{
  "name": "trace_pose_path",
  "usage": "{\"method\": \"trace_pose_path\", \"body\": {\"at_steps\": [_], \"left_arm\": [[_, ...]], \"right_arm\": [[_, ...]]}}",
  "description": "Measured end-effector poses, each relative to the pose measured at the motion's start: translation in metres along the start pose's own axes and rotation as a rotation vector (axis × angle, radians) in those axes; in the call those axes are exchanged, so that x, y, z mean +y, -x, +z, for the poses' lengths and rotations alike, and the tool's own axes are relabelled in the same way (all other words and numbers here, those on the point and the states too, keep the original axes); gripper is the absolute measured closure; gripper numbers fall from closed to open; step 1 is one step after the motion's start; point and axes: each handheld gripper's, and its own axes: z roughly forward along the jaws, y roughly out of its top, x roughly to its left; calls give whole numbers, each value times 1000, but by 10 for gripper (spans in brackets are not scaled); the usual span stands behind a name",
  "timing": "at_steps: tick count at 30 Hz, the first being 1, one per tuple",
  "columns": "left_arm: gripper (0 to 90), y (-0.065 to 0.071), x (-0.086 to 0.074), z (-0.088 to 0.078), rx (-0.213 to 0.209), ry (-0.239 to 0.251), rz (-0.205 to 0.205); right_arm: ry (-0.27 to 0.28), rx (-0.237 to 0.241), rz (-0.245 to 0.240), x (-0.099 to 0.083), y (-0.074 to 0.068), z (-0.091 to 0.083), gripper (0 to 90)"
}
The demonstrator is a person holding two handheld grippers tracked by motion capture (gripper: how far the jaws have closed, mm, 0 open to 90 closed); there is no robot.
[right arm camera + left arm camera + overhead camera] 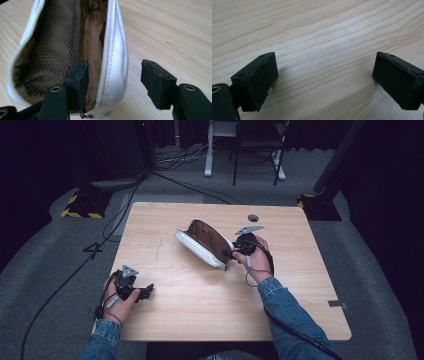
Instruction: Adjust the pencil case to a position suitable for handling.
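A white zip pouch [206,243] with a brown lining lies open near the middle of the wooden table [200,305]. My right gripper [234,252] is at the pouch's near end, open. In the right gripper view, its left jaw sits inside the pouch [115,57] against the brown lining and mesh pocket, and its right jaw stands outside, so the white zipper edge runs between them untouched on the right side. My left gripper [146,291] rests low at the table's front left, open, with bare wood between its fingers [255,82].
A small round hole [253,218] is set in the table near its far edge. Beyond the table, cables run over grey carpet, with a stand base [82,205] at the far left and desk legs [209,160] behind.
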Motion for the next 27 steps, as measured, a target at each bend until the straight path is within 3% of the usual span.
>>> {"method": "trace_pose_path", "body": {"at_steps": [11, 15, 16, 19, 27], "left_arm": [[62, 0, 0, 0, -2, -1, 2], [62, 0, 0, 0, -2, -1, 0], [62, 0, 0, 0, -2, -1, 0], [62, 0, 0, 0, -2, -1, 1], [62, 0, 0, 0, -2, -1, 1]], "right_arm": [[-43, -6, 5, 0, -2, 19, 498], [-69, -11, 0, 2, -2, 21, 652], [-69, -11, 0, 2, -2, 21, 652], [-97, -25, -6, 3, -4, 20, 798], [-108, -61, 48, 4, -6, 18, 866]]}}
